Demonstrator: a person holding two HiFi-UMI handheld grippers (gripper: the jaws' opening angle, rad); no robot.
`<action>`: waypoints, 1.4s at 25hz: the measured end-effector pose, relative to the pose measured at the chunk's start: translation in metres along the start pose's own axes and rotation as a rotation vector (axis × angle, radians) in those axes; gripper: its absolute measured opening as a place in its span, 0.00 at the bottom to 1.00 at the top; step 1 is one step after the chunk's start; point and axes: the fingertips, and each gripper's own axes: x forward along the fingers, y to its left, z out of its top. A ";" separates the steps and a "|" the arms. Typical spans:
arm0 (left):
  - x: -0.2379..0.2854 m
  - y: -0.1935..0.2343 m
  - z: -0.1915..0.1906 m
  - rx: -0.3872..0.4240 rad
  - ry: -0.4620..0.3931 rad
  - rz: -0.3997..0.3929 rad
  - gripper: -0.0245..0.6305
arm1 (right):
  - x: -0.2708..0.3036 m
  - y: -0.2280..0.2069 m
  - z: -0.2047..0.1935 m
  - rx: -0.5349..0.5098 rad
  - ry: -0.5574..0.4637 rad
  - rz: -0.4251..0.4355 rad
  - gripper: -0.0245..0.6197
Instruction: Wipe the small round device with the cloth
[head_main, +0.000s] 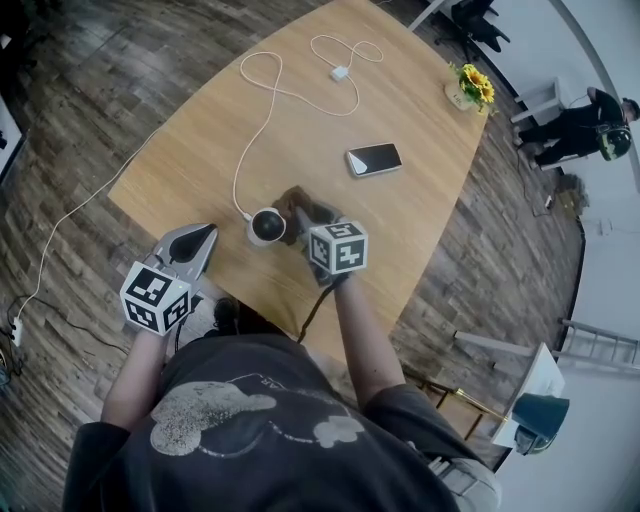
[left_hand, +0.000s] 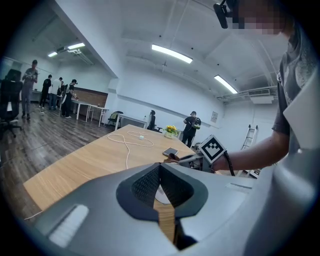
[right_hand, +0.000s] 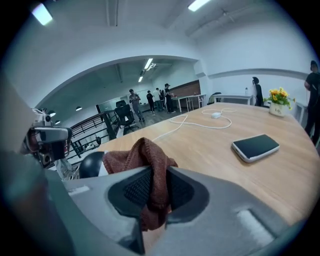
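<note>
Just left of right tool (right_hand: 155, 186) | small round device (head_main: 267, 226) | cloth (right_hand: 145, 155) clamped

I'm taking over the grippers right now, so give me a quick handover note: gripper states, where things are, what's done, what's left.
Left gripper: fingers together, empty, at the table's near edge, left of the device.
Right gripper: shut on the reddish-brown knitted cloth.
Small round black device with white base: on the wooden table, with the cloth right beside it; contact unclear.
Done: cloth gripped and at the device.
Left: wipe the device.
</note>
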 end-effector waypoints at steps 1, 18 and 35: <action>-0.001 0.000 0.001 0.002 -0.003 0.000 0.07 | -0.005 0.002 0.007 -0.002 -0.024 -0.003 0.12; -0.022 0.006 0.013 -0.003 -0.079 0.021 0.06 | -0.090 0.100 0.168 -0.189 -0.377 0.150 0.12; -0.040 0.019 0.002 -0.050 -0.099 0.066 0.06 | -0.018 0.103 0.062 -0.161 0.013 0.063 0.12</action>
